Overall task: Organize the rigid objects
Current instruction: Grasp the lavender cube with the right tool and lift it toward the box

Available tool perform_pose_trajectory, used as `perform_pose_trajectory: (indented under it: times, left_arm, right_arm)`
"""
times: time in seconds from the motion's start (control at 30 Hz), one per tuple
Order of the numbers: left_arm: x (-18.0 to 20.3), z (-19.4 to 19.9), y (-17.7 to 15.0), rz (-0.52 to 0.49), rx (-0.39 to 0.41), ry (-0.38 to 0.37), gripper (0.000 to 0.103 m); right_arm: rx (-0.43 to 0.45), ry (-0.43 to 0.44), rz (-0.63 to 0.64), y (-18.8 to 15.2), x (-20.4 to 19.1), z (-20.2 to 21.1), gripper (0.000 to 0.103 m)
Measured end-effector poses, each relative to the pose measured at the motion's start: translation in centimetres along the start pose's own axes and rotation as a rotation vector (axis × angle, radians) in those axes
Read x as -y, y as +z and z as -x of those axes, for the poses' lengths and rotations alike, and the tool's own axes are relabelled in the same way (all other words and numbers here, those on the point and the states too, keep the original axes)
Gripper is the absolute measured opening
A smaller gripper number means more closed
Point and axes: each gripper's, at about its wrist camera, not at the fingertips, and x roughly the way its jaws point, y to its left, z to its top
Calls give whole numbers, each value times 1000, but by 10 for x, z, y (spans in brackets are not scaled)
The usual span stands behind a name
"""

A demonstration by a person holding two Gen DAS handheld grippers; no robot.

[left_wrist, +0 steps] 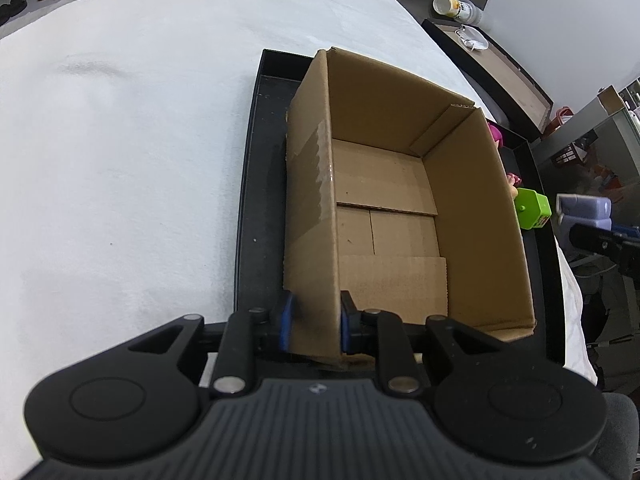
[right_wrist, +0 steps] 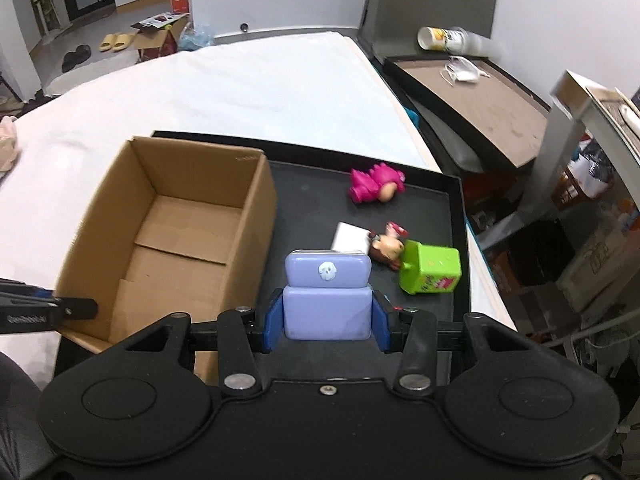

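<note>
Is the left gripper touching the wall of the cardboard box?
Touching. In the left wrist view, the left gripper is closed on the near wall of the cardboard box, with one blue pad pressed against each side of it.

**Two wrist fisheyes, both over the black tray**

Left wrist view: sits right behind the left gripper (left_wrist: 315, 322), close, looking steeply down along the cardboard box (left_wrist: 400, 200) wall into its inside. Right wrist view: behind the right gripper (right_wrist: 326, 316), higher and further back, facing forward over the tray (right_wrist: 440, 200) toward the far wall. Shared: box (right_wrist: 168, 232), tray (left_wrist: 256, 200), green block (left_wrist: 534, 208) (right_wrist: 430, 268), white bed sheet (left_wrist: 120, 140) (right_wrist: 240, 88).
</note>
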Motion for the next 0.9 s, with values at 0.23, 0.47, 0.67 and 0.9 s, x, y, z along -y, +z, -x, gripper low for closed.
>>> perform_pose_trajectory:
  times: [0.23,0.47,0.67,0.9]
  left_arm:
    - [2,-1,-1,-10,1,8,21]
    - [5,-2,-2,-17,-4,17,21]
    - [3,-3,-2,-12,-4,14,22]
    - [1,-6,-1,-8,-5,9,23]
  right_arm:
    - [30,27,38,12,-22,5,43]
    - [61,62,67,27,-42,8,43]
    - [71,88,104,37,-58,4,43]
    - [49,131,120,42,-77,-13,43]
